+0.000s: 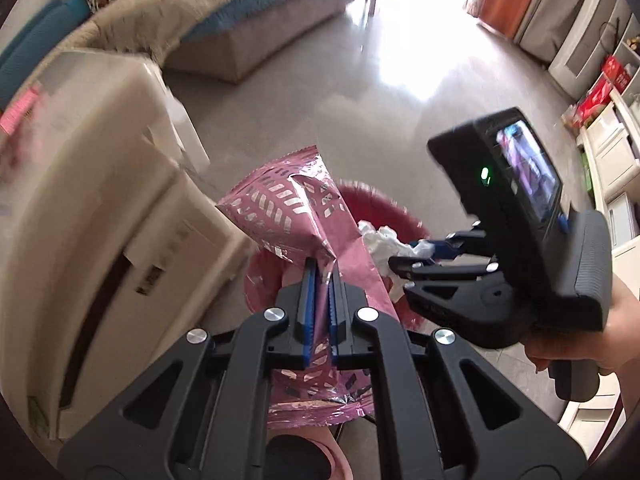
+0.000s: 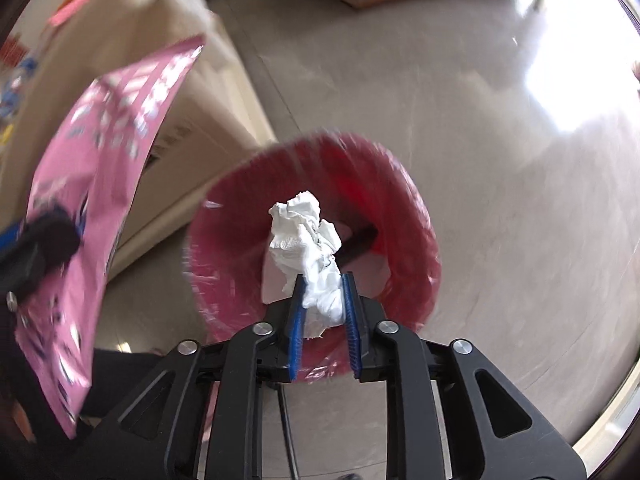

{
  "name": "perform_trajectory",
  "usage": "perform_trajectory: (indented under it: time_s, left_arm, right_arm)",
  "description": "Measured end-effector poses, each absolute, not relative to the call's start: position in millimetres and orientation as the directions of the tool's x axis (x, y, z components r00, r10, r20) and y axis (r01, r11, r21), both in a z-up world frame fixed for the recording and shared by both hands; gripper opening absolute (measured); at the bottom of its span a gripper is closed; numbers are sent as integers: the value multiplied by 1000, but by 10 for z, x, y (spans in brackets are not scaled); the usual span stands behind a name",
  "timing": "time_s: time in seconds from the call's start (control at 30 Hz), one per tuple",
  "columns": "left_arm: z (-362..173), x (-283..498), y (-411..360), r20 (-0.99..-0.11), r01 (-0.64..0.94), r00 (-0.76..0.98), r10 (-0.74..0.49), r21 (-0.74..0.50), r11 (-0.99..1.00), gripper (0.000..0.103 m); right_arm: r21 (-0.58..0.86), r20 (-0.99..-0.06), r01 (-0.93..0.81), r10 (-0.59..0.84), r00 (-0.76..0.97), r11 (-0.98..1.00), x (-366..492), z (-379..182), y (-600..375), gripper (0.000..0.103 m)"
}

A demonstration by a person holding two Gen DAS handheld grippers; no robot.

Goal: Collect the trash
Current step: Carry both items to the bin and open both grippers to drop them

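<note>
A red-lined waste bin (image 2: pixel 424 232) stands on the floor right below both grippers. My right gripper (image 2: pixel 322 284) points down into it; a crumpled white tissue (image 2: pixel 304 232) sits between its blue pads, which stand apart and seem slack on it. My left gripper (image 1: pixel 322 276) is shut on a shiny pink snack bag (image 1: pixel 288 204), held over the near left rim of the bin (image 1: pixel 376 200). In the left wrist view the right gripper (image 1: pixel 412 256) and the tissue (image 1: pixel 380 240) show over the bin's right side. In the right wrist view the pink bag (image 2: pixel 100 160) is blurred at the left.
A cream low table (image 1: pixel 80 200) stands close to the left of the bin. A beige and blue sofa (image 1: pixel 240 8) is at the back. White shelves (image 1: pixel 608 140) run along the right. A person's hand (image 1: pixel 580 340) holds the right gripper. Grey floor (image 2: pixel 500 140) spreads beyond the bin.
</note>
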State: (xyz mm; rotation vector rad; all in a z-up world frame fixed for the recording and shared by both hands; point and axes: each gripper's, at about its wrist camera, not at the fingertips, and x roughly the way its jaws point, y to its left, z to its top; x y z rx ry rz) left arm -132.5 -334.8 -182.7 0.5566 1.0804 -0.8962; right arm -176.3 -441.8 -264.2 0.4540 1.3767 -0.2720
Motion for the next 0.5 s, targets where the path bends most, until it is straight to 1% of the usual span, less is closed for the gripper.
perform_trajectory:
  time_s: [0.03,0.07,0.1,0.23,0.3,0.33,0.37,0.43,0.47,0.5]
  left_arm:
    - [-1915,-1310,-3372,-926,840,167,-338,-46,541,4]
    - [-1976,-1330,-3386,-931,837,158,-328,-50,545,4]
    - [-2026,-1333,-3403,-935,839,148,-321,-53,542,4]
    - [-2133,-1382,-3444,-941,848,118,-317,-70,525,5]
    - [-2223,-1368,-3490,-945,840,91,-314,-96,533,10]
    - [-2261,-1366,-3498,-947,839,92,-308,-93,536,21]
    - [-2313,-1369,-3505,-950,840,100,-294,-78,537,36]
    - [-2397,-1397,-3517,-958,842,112,-266,-51,537,46]
    - [-2417,-1405,-3522,-959,844,109,-260,-49,533,50]
    - [-2439,-1410,-3525,-961,845,113,-252,-41,533,51]
  right_arm:
    - [163,-980,464,89,179,871,-1783,-2710,-4464,44]
    - [166,-980,471,91,178,867,-1789,-2724,-4501,56]
    - [163,-980,476,86,180,864,-1801,-2735,-4527,60]
    - [175,-976,489,82,204,854,-1835,-2668,-4602,60]
    - [176,-972,504,68,226,846,-1845,-2584,-4668,60]
    - [179,-969,514,60,239,839,-1858,-2526,-4720,60]
    - [184,-966,523,55,251,833,-1877,-2464,-4789,60]
    - [180,-964,526,41,264,831,-1890,-2391,-4853,60]
    - [173,-963,527,32,266,832,-1866,-2384,-4887,60]
    - [169,-963,526,26,270,833,-1868,-2355,-4901,60]
